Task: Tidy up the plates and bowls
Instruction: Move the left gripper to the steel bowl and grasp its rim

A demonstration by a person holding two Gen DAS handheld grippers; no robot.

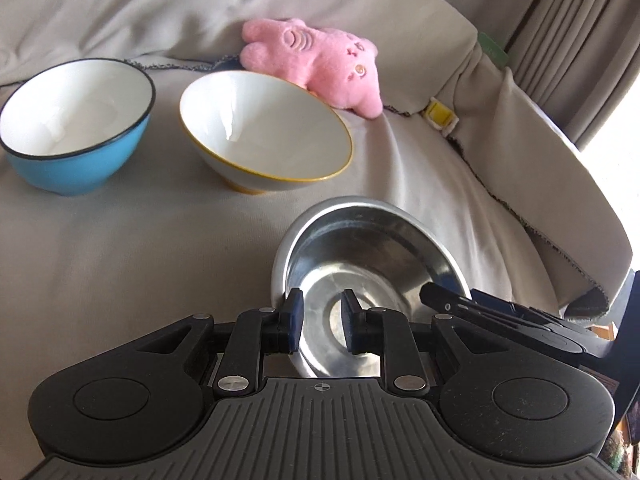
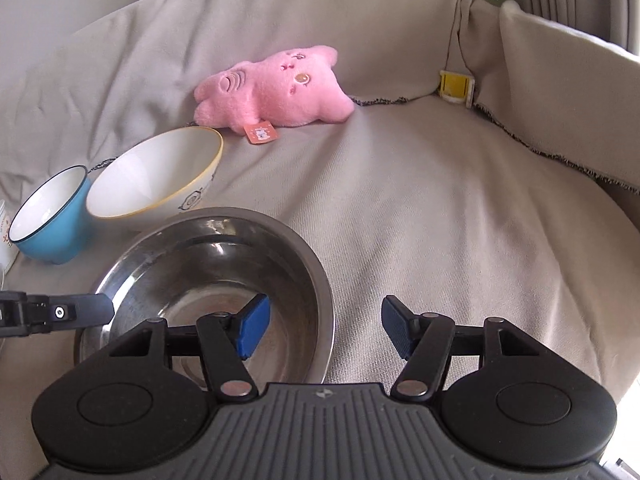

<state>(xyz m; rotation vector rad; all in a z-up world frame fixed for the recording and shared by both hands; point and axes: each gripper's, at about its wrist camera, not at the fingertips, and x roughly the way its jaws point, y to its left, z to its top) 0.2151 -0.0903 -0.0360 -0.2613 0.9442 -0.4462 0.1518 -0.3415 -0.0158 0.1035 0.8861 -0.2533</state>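
A steel bowl (image 1: 360, 248) (image 2: 200, 264) sits on the beige sofa cover. My left gripper (image 1: 323, 320) is shut narrowly on the bowl's left rim, one finger at the rim and one inside. One of its fingers (image 2: 88, 312) shows at that rim in the right wrist view. My right gripper (image 2: 326, 328) is open and straddles the bowl's right rim without touching it, its left pad inside and its right pad over the cloth. Behind stand a blue bowl (image 1: 76, 120) (image 2: 48, 216) and a white bowl with a yellow rim (image 1: 264, 128) (image 2: 156, 172), which leans over.
A pink plush toy (image 1: 320, 60) (image 2: 272, 88) lies behind the bowls against the sofa back. A small yellow object (image 1: 438, 114) (image 2: 454, 86) sits in the corner by the armrest. Curtains (image 1: 560, 40) hang at the right. Bare sofa cover (image 2: 440, 220) spreads right of the steel bowl.
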